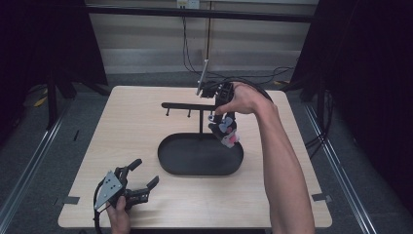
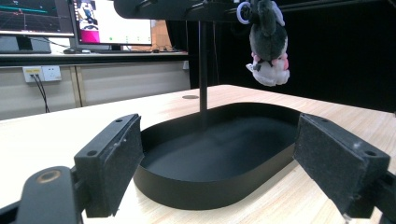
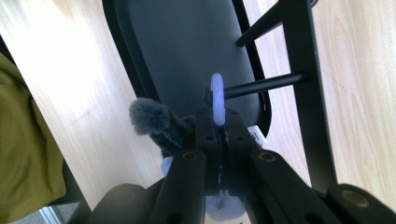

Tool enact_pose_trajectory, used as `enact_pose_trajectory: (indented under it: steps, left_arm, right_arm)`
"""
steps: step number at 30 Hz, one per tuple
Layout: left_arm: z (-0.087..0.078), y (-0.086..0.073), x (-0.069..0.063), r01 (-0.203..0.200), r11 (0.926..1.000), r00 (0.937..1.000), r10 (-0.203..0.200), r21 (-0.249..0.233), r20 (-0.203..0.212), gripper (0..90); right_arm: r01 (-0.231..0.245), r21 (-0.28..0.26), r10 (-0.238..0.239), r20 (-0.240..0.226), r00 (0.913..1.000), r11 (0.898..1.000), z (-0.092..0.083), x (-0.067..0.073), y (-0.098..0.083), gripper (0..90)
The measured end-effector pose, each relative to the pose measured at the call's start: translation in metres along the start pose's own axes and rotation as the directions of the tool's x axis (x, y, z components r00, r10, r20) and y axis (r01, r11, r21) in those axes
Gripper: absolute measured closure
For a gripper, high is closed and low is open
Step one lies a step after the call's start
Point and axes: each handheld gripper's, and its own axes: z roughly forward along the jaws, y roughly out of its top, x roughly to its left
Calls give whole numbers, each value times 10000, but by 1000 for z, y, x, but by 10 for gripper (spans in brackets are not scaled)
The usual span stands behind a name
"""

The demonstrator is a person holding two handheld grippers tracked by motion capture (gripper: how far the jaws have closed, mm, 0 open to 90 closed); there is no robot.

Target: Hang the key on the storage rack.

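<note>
Right gripper [image 3: 218, 140] jaws clamped on plush keychain [image 2: 268, 44] ring, left gripper [image 1: 139, 178] jaws apart, no legible writing.

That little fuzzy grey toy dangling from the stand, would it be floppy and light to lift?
Probably both. The plush toy looks furry and hangs limp from its ring, so it likely sags when lifted. The right gripper holds it by the ring alone, suggesting little weight. Hanging over the tray, it may swing if nudged.
</note>
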Motion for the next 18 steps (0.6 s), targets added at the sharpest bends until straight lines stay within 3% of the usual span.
enact_pose_trajectory:
  steps: [10, 18]
  left_arm:
    - [1, 0, 0, 2, 10000, 10000, -1, -60, 64, 154]
    - [0, 0, 0, -3, 10000, 10000, 3, 4, 3, 154]
  right_arm:
    - [-100, -178, 105, 282, 9995, 9998, 1, -6, 1, 873]
    - [-59, -198, 62, 161, 9999, 9998, 2, -9, 2, 871]
